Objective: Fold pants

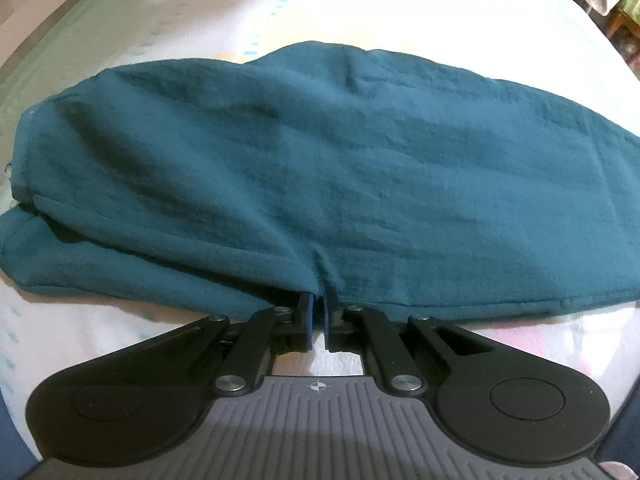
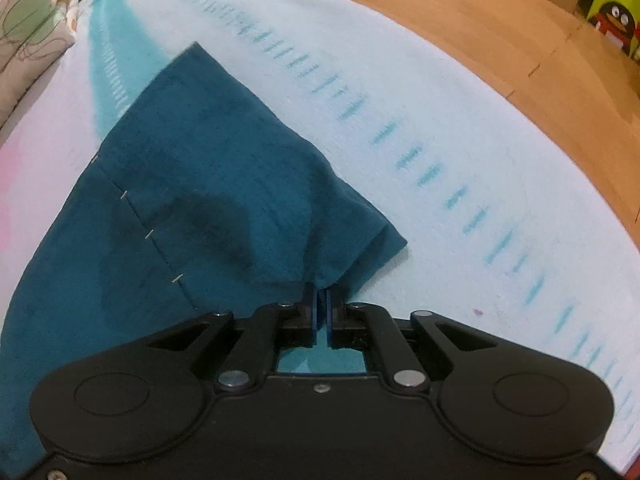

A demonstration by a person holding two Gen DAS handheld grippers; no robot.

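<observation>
Blue-padded, our left gripper [image 1: 319, 300] was pinched shut on the near edge of the teal pants [image 1: 320, 168], cloth puckering between its pads. Beyond it the pants lay folded lengthwise, spreading to both sides across the pale bedsheet [image 1: 320, 8]. Our right gripper [image 2: 321, 294] was likewise clamped on a gathered edge of the pants [image 2: 208, 168], near their corner. Ahead and to its right ran the sheet [image 2: 460, 128], then wooden floor [image 2: 500, 32].

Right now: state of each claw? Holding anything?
Left claw: closed, pinching the near edge of the teal pants.
Right claw: closed, pinching the pants near a corner.
</observation>
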